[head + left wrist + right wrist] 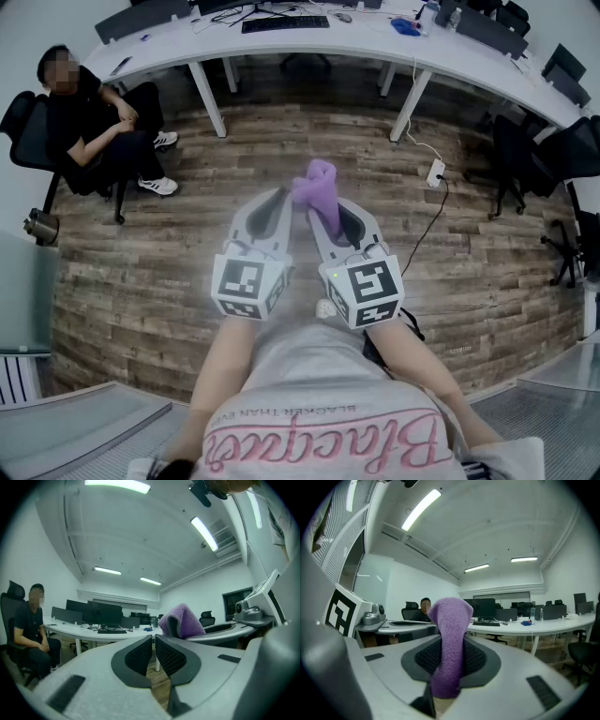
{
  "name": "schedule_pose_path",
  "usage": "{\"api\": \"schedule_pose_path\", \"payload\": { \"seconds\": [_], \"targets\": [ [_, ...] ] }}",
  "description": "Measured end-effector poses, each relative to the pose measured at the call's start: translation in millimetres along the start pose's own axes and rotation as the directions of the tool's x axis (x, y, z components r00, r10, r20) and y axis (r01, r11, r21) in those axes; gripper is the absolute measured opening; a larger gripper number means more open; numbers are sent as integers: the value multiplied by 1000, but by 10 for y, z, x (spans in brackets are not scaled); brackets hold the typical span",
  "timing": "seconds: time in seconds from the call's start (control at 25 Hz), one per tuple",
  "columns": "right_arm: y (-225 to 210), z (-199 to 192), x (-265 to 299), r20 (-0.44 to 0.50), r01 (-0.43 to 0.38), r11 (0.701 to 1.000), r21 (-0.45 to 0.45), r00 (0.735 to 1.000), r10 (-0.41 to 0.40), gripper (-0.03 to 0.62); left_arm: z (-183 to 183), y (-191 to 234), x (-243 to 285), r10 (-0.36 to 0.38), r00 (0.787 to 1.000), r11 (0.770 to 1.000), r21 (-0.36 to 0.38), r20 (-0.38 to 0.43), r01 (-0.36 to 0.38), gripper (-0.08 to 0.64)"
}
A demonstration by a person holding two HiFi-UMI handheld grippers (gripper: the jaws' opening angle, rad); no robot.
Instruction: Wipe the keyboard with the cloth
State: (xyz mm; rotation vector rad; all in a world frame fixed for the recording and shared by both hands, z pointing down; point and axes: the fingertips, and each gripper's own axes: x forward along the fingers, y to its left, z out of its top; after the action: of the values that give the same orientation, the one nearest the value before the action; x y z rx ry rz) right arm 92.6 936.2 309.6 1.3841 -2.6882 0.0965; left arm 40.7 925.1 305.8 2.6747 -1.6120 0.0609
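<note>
**Cloth in hand, keyboard a room away**

My right claw [451, 654] pinches the purple cloth [449, 620] by one narrow fold, so I reckon a jolt could drop it. My left claw [153, 642] is pressed almost together on nothing. The keyboard [285, 23] lies on the far bench [375, 45]. A floor cable [424, 225] could trip me. The shirt [319, 375] reads, upside down, "BLACKER THAN"; the pink script is unclear.

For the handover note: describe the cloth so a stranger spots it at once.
Above the wooden floor, two grippers are held side by side. The cloth is pinched in the fingers of the right gripper and juts past them. It is the only purple, fuzzy thing; the left gripper holds nothing.
</note>
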Motion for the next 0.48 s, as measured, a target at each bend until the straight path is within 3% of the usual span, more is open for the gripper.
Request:
{"api": "schedule_pose_path", "payload": {
  "seconds": [0.48],
  "targets": [
    [-405,-35,-125,-1,-18,1000,13,1000,18,89,-22,-296,320,21,1000,1000,-13,-10,-22,6]
  ]
}}
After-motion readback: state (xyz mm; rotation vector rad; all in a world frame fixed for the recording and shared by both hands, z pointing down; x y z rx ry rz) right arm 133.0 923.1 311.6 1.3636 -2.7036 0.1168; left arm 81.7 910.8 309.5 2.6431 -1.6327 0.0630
